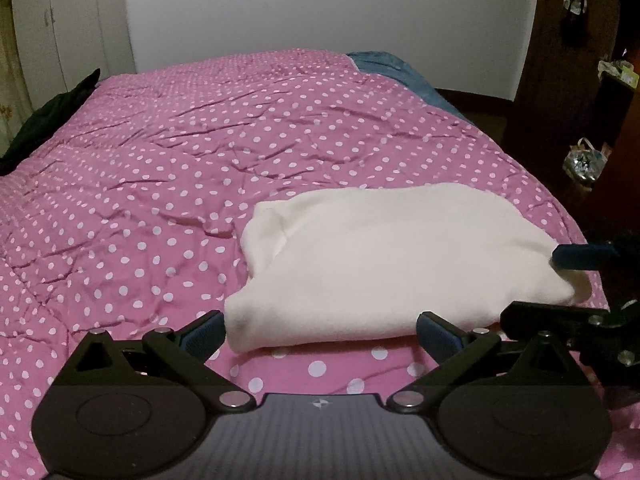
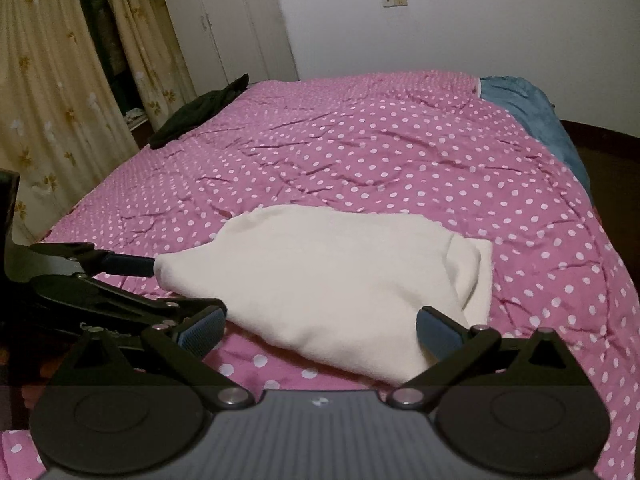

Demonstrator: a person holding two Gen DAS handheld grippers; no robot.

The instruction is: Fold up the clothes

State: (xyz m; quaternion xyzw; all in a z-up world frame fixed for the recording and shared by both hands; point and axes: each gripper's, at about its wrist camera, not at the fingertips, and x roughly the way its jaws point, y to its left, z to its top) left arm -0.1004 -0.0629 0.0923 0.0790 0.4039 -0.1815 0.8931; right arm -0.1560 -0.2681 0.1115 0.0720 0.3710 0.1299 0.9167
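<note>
A cream-white garment (image 1: 384,256) lies folded into a thick rectangle near the front edge of the bed; it also shows in the right wrist view (image 2: 332,280). My left gripper (image 1: 320,332) is open, its jaws spread wide just in front of the garment's near edge, holding nothing. My right gripper (image 2: 320,332) is open too, its jaws straddling the garment's near corner without closing on it. The right gripper's blue fingertip (image 1: 580,255) touches the garment's right end in the left wrist view. The left gripper's fingertip (image 2: 128,265) sits at the garment's left end in the right wrist view.
The bed is covered by a wrinkled pink polka-dot quilt (image 1: 200,160). A dark garment (image 2: 204,110) lies at its far left edge and a blue blanket (image 2: 532,112) at the far right. Curtains (image 2: 60,100) hang left; a dark cabinet (image 1: 580,80) stands right.
</note>
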